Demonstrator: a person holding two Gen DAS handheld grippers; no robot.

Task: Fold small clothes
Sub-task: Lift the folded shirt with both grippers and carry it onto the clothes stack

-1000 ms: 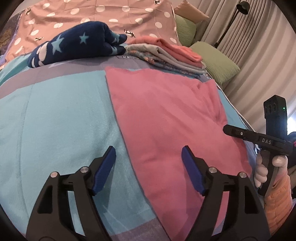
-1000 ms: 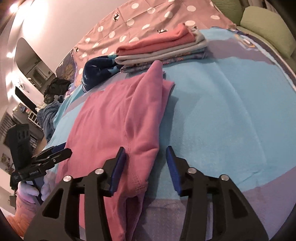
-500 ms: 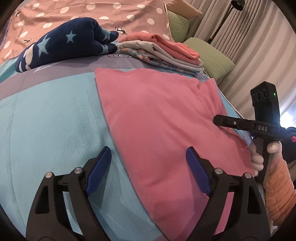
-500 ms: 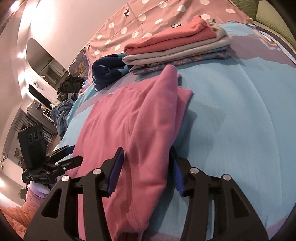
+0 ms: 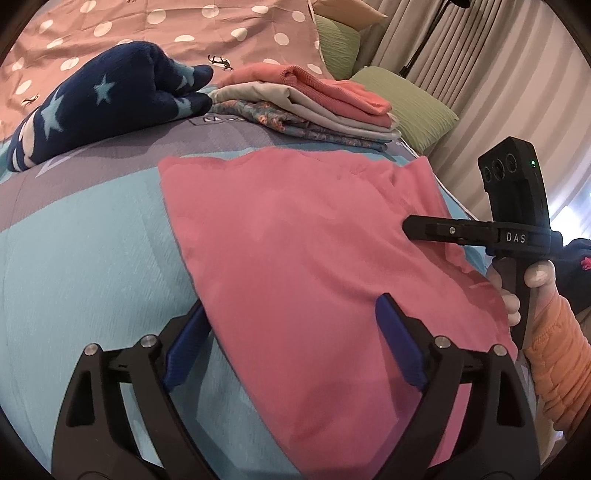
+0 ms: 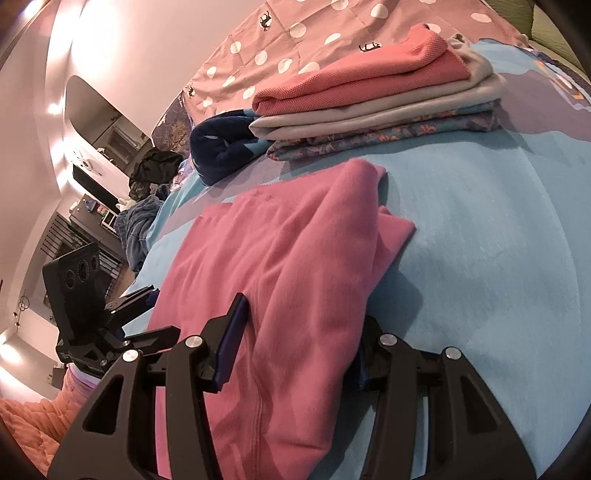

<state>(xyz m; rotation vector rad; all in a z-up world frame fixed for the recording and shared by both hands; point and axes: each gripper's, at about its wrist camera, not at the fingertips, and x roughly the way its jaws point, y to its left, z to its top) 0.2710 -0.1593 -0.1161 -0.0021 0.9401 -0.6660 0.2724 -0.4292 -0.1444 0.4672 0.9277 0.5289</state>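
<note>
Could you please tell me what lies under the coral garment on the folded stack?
Under the coral garment lies a folded grey piece, then a floral-print one on the blue bedcover. Whether anything is tucked inside the folds is hidden.

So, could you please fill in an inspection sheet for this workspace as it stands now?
Surface: bed with a light blue blanket.
Job's things: pink garment spread flat, its right side doubled over in a fold.
Clutter: stack of folded clothes and a navy star-patterned item behind the garment.
Grippers: left gripper has just been opening and straddles the garment's left edge; right gripper straddles the folded right edge; neither visibly clamps.
Cables: nothing seen.
Surroundings: polka-dot cover, green pillows, curtains, floor lamp.
</note>
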